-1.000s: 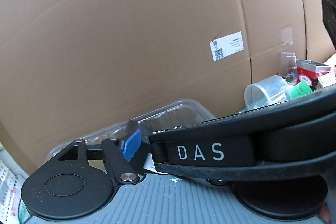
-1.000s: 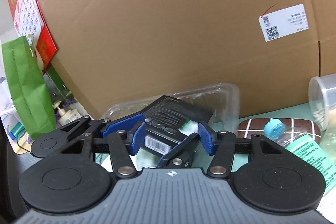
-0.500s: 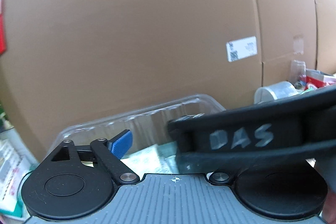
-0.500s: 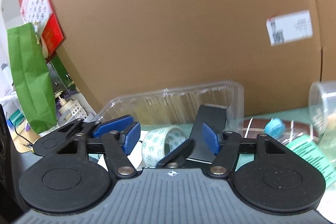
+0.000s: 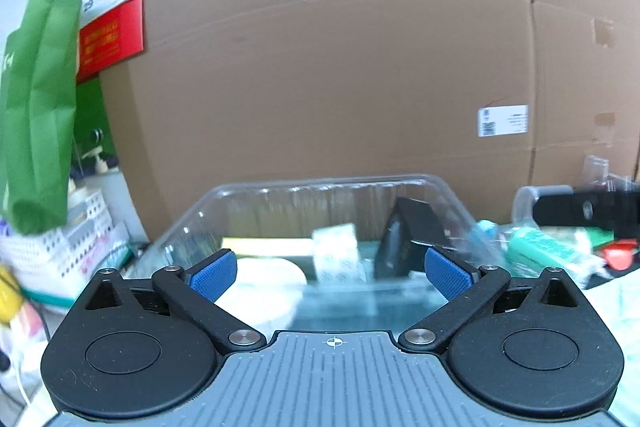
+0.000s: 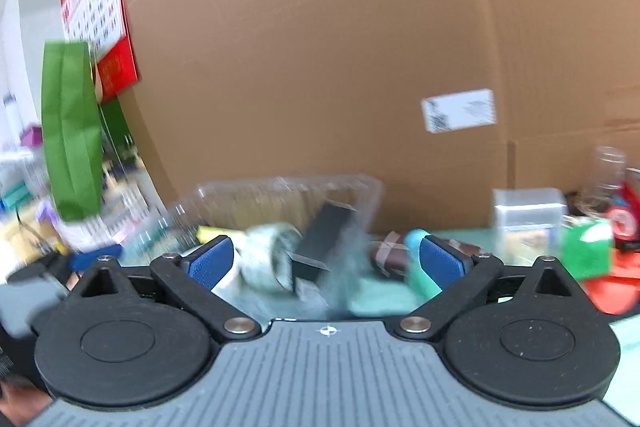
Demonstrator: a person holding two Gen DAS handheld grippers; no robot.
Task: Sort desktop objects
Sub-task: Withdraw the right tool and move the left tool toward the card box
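A clear plastic tray (image 5: 448,195) stands against the cardboard box. In it a black box (image 5: 408,239) leans on the right wall, beside a patterned tape roll (image 5: 336,255), a yellow pad (image 5: 264,245) and a white round object (image 5: 264,291). My left gripper (image 5: 332,273) is open and empty, just in front of the tray. My right gripper (image 6: 326,261) is open and empty, pulled back to the tray's right; the tray (image 6: 360,187), black box (image 6: 324,235) and tape roll (image 6: 268,259) show blurred ahead.
A large cardboard box (image 5: 340,67) walls the back. A green bag (image 5: 36,107) and white basket (image 5: 80,227) are at left. A brown case (image 6: 384,253), teal packet (image 5: 544,251), clear cups (image 6: 528,219) and red items (image 6: 624,219) crowd the right.
The black box left my right gripper and now leans inside the tray. Both grippers have pulled back and the right one opened wider. The right gripper's body no longer blocks the left view.
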